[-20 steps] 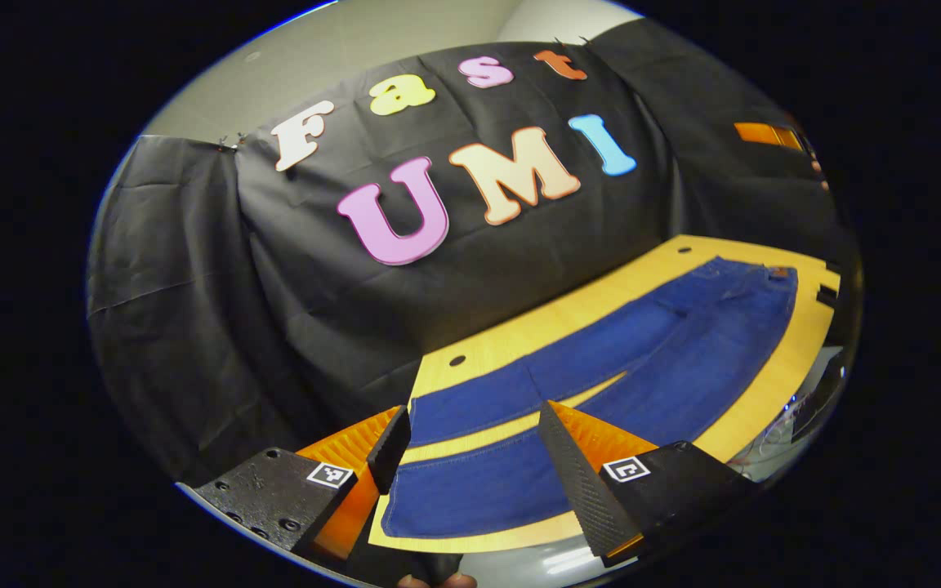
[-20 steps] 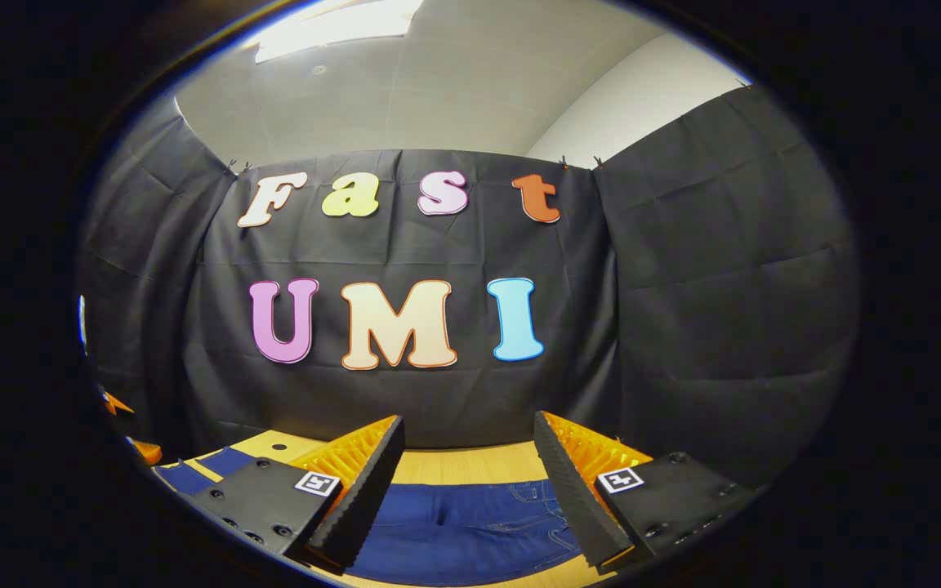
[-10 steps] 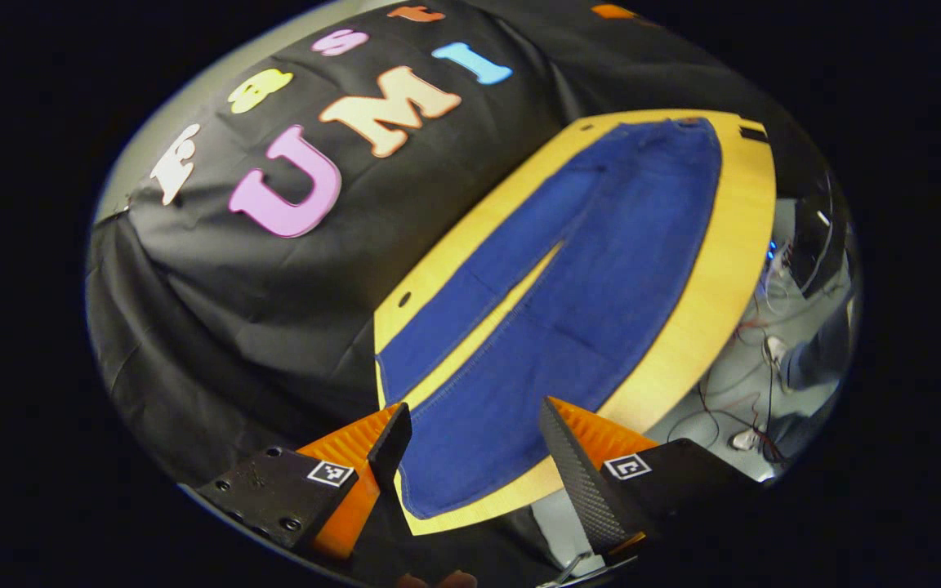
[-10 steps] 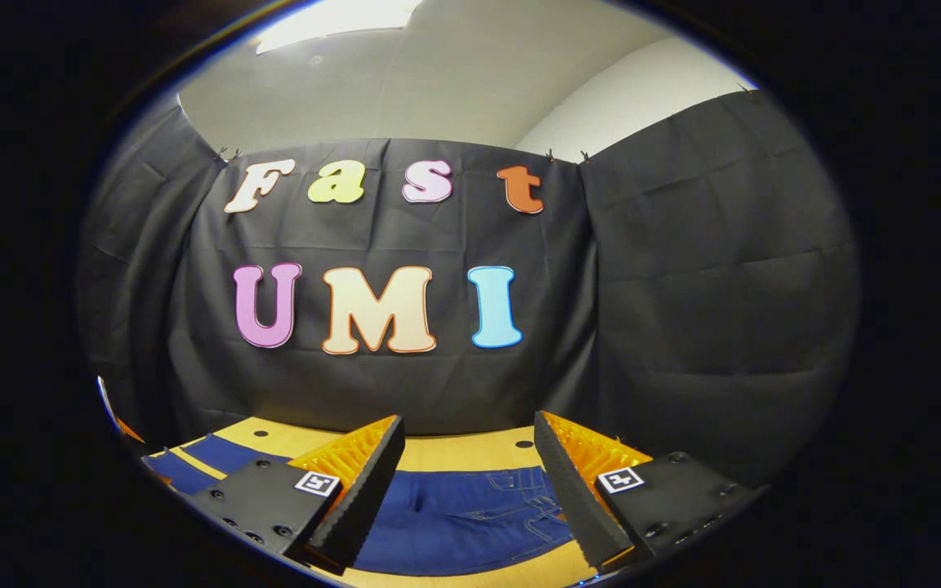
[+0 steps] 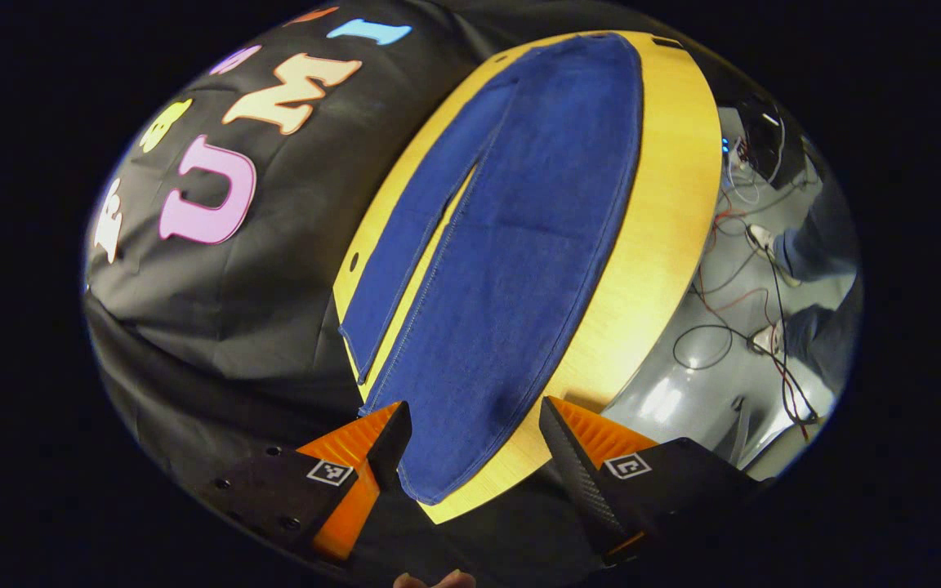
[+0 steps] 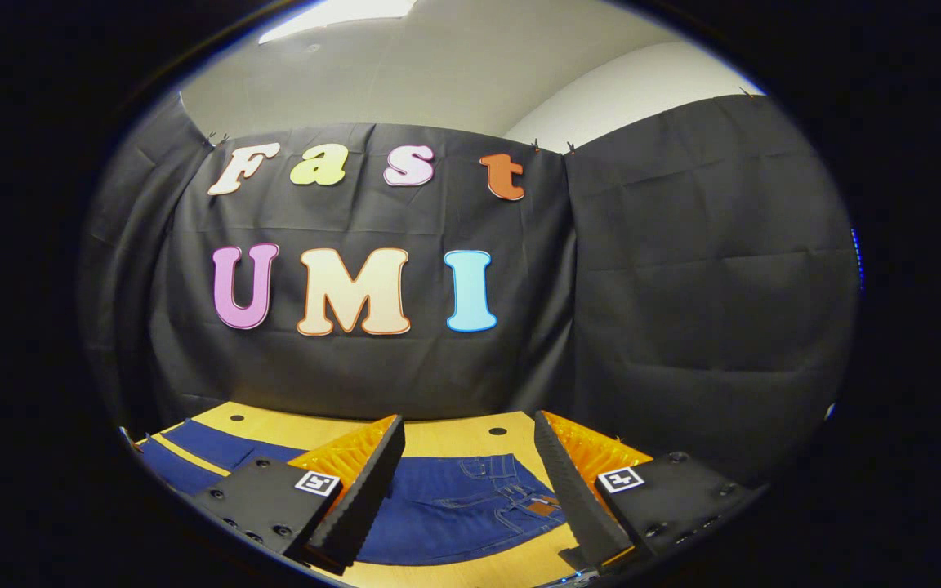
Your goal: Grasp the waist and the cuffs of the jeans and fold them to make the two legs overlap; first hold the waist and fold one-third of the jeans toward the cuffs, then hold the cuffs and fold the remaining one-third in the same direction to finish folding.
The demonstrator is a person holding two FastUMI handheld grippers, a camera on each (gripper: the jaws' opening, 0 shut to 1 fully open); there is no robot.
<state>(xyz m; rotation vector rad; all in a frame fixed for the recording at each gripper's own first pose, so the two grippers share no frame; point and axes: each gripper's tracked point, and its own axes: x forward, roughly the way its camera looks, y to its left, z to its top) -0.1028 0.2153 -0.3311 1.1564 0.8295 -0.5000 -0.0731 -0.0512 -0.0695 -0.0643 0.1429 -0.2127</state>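
Observation:
Blue jeans (image 5: 511,245) lie flat and full length on a yellow wooden table (image 5: 658,212), the two legs spread in a narrow V. In the left gripper view the near leg's cuff (image 5: 438,482) lies just beyond my open left gripper (image 5: 474,441), which hovers over the table's end with nothing between its fingers. The waist is at the far end. In the right gripper view the waist of the jeans (image 6: 479,498) with its pockets lies beneath and between the fingers of my open right gripper (image 6: 470,465), which is apart from the cloth.
Black cloth walls (image 6: 683,286) close off the back and side of the table. Beside the table in the left gripper view the grey floor (image 5: 715,384) carries loose cables. Small round holes (image 6: 497,430) mark the table's far edge.
The left gripper has swung and tilted down over the cuff end, so the jeans now run lengthwise away from it. The right gripper has shifted slightly, showing more of the waist.

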